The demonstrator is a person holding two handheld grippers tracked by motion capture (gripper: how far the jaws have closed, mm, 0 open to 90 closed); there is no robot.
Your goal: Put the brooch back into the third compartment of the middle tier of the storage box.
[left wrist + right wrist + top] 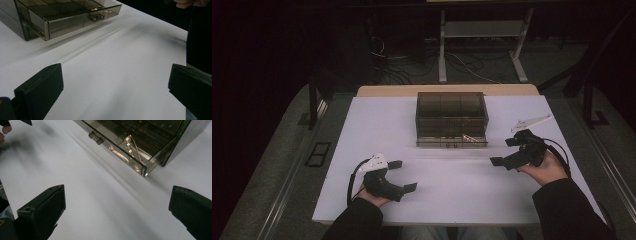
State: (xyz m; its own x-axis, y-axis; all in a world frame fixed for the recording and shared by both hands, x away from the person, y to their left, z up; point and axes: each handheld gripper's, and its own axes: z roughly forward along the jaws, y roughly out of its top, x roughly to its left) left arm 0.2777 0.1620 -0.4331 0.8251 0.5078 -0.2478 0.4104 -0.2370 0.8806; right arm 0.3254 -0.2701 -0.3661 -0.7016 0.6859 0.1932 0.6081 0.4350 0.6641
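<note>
High view: we held left gripper (403, 176) and right gripper (507, 152) spread, empty, near smoky drawer box (451, 119) mid-table. Pearl pin (132, 147) inside; careless nudge might jolt it.

high: overhead, facing forward | gripper views: low, near table (362, 130), sharing organizer (452, 119)

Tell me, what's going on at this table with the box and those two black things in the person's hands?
A person sits at a white table holding a two-jaw tool in each hand. The left tool and the right tool both hang open over the bare tabletop, gripping nothing. Between and beyond them stands a smoky clear drawer box, its bottom drawer pulled slightly out. Inside lies a gold clip with pearls. Nothing is being touched at this moment.
</note>
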